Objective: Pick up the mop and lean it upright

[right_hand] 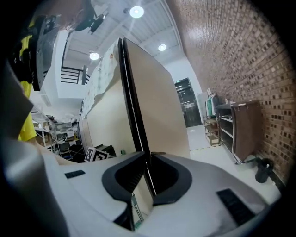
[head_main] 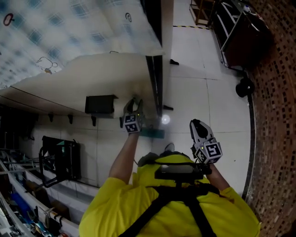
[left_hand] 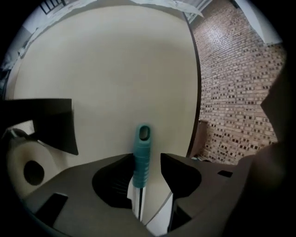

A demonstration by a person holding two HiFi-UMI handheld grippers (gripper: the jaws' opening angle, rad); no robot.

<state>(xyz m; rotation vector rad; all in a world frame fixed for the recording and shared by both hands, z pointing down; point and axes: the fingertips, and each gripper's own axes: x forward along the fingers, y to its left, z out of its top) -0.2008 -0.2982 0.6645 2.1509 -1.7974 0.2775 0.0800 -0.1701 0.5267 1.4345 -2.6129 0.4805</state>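
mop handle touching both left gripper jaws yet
Apart on one side: the left gripper view shows the mop handle between the jaws of the left gripper, with pale wall visible between it and the right-hand jaw.

A workshop or storage hall, not a home: a bare brick wall [head_main: 277, 92] runs along the right edge; the pale tiled floor [head_main: 194, 92] carries striped tape [head_main: 189, 26]; a metal rack [head_main: 231, 28] stands by the bricks; cluttered shelves [head_main: 27, 208] fill the lower left corner; a tall panel [left_hand: 115, 69] divides the room; high overhead are round lights [right_hand: 136, 11] and a railing [right_hand: 74, 74].
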